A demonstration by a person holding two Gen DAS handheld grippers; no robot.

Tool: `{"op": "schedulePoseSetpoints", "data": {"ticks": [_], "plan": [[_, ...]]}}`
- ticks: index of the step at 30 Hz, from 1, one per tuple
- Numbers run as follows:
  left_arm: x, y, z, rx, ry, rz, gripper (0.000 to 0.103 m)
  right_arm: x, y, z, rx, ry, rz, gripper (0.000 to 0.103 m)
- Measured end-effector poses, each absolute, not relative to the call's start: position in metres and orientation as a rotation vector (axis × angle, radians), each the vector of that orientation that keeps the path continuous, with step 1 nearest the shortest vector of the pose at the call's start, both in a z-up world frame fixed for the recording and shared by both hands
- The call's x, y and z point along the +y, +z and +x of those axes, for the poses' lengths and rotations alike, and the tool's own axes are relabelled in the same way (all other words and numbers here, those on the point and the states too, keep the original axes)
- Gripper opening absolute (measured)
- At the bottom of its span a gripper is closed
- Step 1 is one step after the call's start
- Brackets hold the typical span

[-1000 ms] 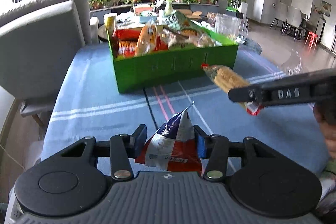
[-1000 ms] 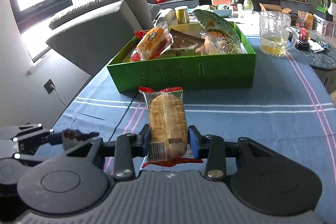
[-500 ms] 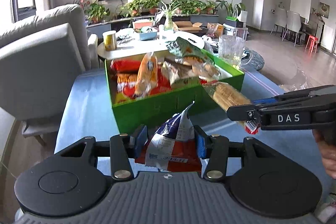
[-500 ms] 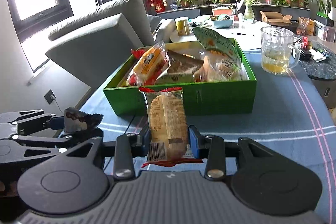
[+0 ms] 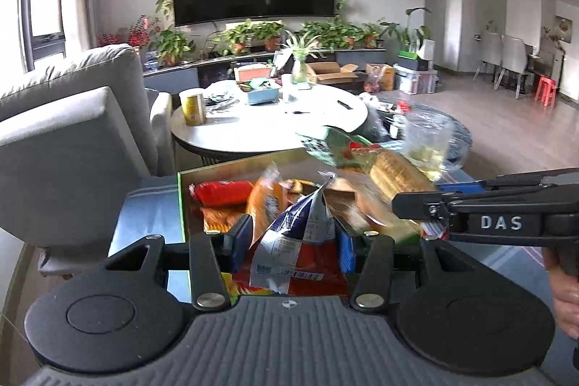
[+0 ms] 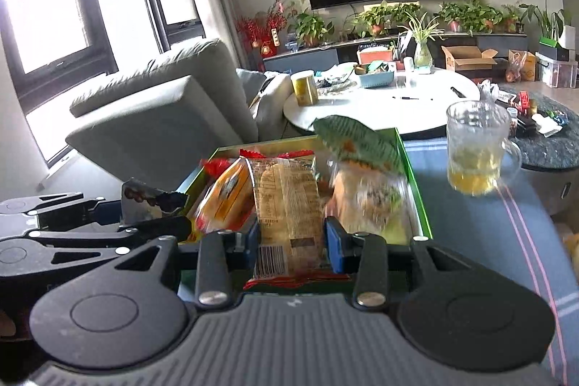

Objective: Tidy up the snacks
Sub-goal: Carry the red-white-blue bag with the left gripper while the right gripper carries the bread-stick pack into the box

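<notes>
My left gripper [image 5: 293, 243] is shut on a blue, white and red snack bag [image 5: 295, 241] and hangs over the near edge of the green box [image 5: 180, 201]. The right gripper [image 6: 291, 243] is shut on a clear packet of biscuits with red ends [image 6: 287, 205], also above the box's [image 6: 416, 190] near side. In the left wrist view the right gripper [image 5: 419, 205] reaches in from the right with the biscuit packet [image 5: 394, 179]. The left gripper [image 6: 152, 216] shows at the left of the right wrist view. Several snack packets fill the box.
A glass mug [image 6: 476, 147] with yellow drink stands on the blue striped tablecloth [image 6: 506, 241] right of the box. A grey armchair [image 5: 65, 147] is at the left. Beyond the box is a round white table [image 5: 267, 122] with a yellow tin [image 5: 193, 105].
Both grippers have moved forward and up with their packets, from over the tablecloth to above the green box. Their grips have not changed.
</notes>
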State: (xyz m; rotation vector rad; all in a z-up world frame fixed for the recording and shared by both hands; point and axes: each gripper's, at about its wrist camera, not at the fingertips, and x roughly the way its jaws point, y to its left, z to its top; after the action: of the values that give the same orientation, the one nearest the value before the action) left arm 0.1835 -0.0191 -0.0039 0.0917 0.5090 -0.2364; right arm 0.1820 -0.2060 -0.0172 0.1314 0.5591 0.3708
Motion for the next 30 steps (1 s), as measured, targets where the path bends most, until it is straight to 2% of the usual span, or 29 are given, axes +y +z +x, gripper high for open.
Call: {"op": "schedulePoseSetpoints", "data": {"ticks": [7,19,22,30], "plan": [[0.0,-0.014,0.23,0.556,-0.158,-0.005,0.045,-0.196,-0.023,0.224,0.58,0.388,0.135,0.067],[0.007,-0.022,0.275,0.567,-0.147,0.017,0.046,-0.176,-0.033,0.27,0.606,0.399,0.114,0.067],[0.006,-0.023,0.278,0.562,-0.132,0.02,0.055,-0.176,-0.035,0.275,0.597,0.38,0.126,0.067],[0.005,-0.022,0.268,0.555,-0.144,0.018,0.058,-0.184,-0.035,0.265,0.604,0.367,0.149,0.068]]}}
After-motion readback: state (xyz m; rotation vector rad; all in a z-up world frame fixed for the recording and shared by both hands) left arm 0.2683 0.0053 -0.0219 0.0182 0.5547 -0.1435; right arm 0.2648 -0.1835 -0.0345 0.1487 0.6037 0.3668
